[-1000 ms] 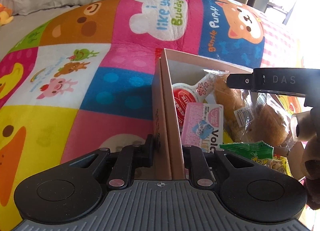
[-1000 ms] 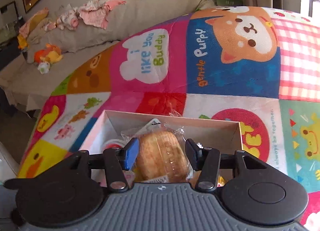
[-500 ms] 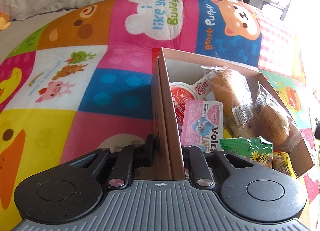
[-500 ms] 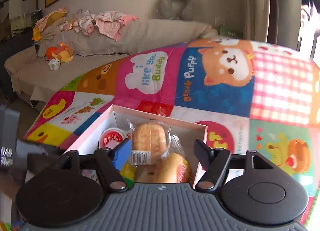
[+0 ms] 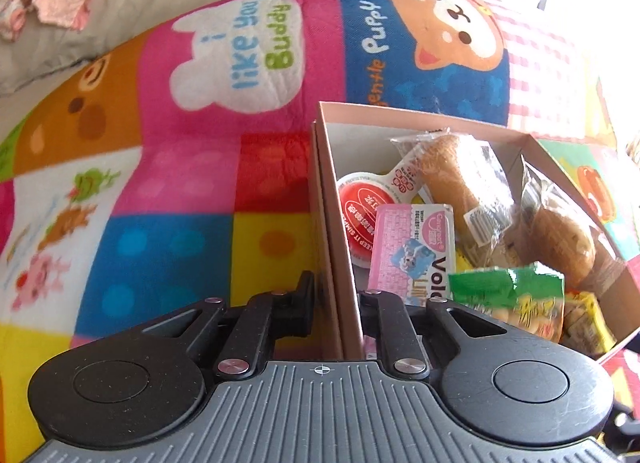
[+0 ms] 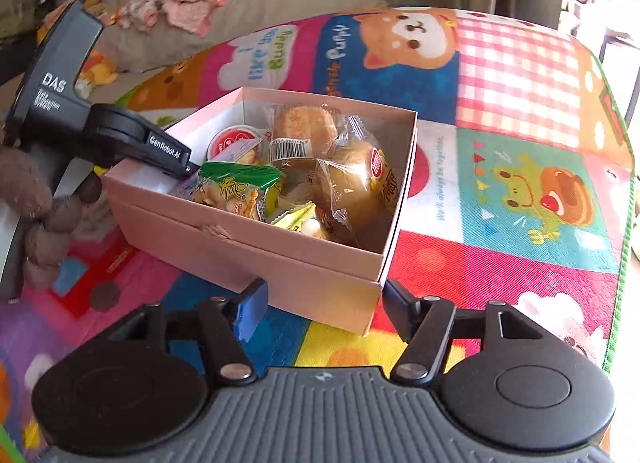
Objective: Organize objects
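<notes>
Bright cartoon patchwork covered the play mat (image 6: 520, 191) under everything, with a beige sofa (image 6: 248, 19) and crumpled pink clothes behind. At the far left of the right wrist view a gloved hand (image 6: 44, 207) carried the left gripper (image 5: 334, 303), whose jaws straddled the near wall of the pink box (image 6: 256, 251). A second before they had been clamped tight on that wall; now they were opening, the pads easing off the card, so the hold looked about to be given up. Since then the box had also slid along the mat, from the blue-and-pink squares to a yellow one.

Inside the box lay the snacks: a red-lidded cup (image 5: 360, 207), a pink packet (image 5: 412, 247), a green packet (image 6: 236, 183), then two wrapped buns (image 6: 304, 127) on the right.

Right of centre, the right gripper (image 6: 324, 315) had a second earlier stood over a bun; it had since drawn back to the box's near corner. Its jaws, wide apart with nothing between them, were closing. Packing looked finished, with the box now being positioned.
</notes>
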Demonstrator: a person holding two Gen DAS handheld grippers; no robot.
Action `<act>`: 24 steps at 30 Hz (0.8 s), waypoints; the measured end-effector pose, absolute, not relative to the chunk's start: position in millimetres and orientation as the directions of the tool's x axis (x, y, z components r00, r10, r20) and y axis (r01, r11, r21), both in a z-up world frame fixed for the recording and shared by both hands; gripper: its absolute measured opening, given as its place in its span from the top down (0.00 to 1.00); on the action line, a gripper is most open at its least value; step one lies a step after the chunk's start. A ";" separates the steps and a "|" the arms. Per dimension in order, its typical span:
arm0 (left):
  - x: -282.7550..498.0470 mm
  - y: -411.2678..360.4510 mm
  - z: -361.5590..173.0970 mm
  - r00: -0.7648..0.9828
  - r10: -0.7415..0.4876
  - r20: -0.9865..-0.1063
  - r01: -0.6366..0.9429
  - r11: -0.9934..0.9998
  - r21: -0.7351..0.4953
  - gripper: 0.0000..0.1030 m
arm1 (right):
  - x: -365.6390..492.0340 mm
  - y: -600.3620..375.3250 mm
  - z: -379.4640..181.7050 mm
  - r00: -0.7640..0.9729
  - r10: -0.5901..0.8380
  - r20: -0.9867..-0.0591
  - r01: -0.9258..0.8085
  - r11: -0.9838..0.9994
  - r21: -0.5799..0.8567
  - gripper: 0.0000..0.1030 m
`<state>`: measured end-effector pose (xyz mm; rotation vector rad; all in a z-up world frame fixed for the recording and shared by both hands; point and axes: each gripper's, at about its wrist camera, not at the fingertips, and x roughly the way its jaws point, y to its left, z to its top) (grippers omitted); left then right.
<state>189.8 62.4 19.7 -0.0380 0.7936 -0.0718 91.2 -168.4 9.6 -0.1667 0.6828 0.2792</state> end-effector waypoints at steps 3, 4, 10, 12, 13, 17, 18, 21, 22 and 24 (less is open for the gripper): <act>206.4 58.1 17.4 0.723 0.034 -0.690 0.022 0.997 0.072 0.61 | 116.3 -173.5 8.0 0.759 0.126 -0.638 -0.214 0.975 -0.061 0.38; 206.8 59.9 14.9 0.736 0.047 -0.675 0.001 0.997 0.071 0.61 | 122.4 -176.9 6.5 0.758 0.115 -0.642 -0.193 0.980 -0.053 0.38; 180.8 73.7 23.1 0.821 0.020 -0.571 -0.059 0.997 -0.050 0.56 | 117.1 -202.0 -6.4 0.737 0.121 -0.665 -0.125 0.991 0.041 0.12; 154.5 73.6 35.0 0.856 0.038 -0.516 -0.075 0.996 -0.052 0.52 | 97.9 -210.7 -5.9 0.744 0.124 -0.656 -0.114 0.992 0.058 0.00; 135.6 72.7 41.3 0.872 0.035 -0.489 -0.074 0.995 -0.061 0.54 | 88.2 -213.6 -5.2 0.744 0.126 -0.656 -0.117 0.991 0.058 0.00; 57.7 65.1 46.3 0.886 -0.003 -0.463 -0.050 0.993 -0.103 0.55 | 51.9 -210.7 -7.9 0.719 0.139 -0.682 -0.166 0.986 0.025 0.00; 43.1 60.5 42.8 0.873 -0.013 -0.487 -0.041 0.994 -0.101 0.55 | 45.9 -208.1 -10.1 0.713 0.138 -0.687 -0.180 0.984 0.011 0.00; 8.7 41.6 25.4 0.820 -0.043 -0.571 -0.019 0.995 -0.101 0.55 | 35.1 -199.1 -12.7 0.733 0.100 -0.673 -0.171 0.985 -0.040 0.00; 1.4 33.9 17.9 0.807 -0.049 -0.588 -0.007 0.996 -0.092 0.55 | 35.7 -199.4 -13.2 0.731 0.097 -0.676 -0.159 0.987 -0.030 0.00; -6.4 17.3 6.5 0.799 -0.042 -0.599 0.017 0.999 -0.048 0.51 | 37.7 -204.6 -13.8 0.731 0.108 -0.674 -0.129 0.991 0.020 0.00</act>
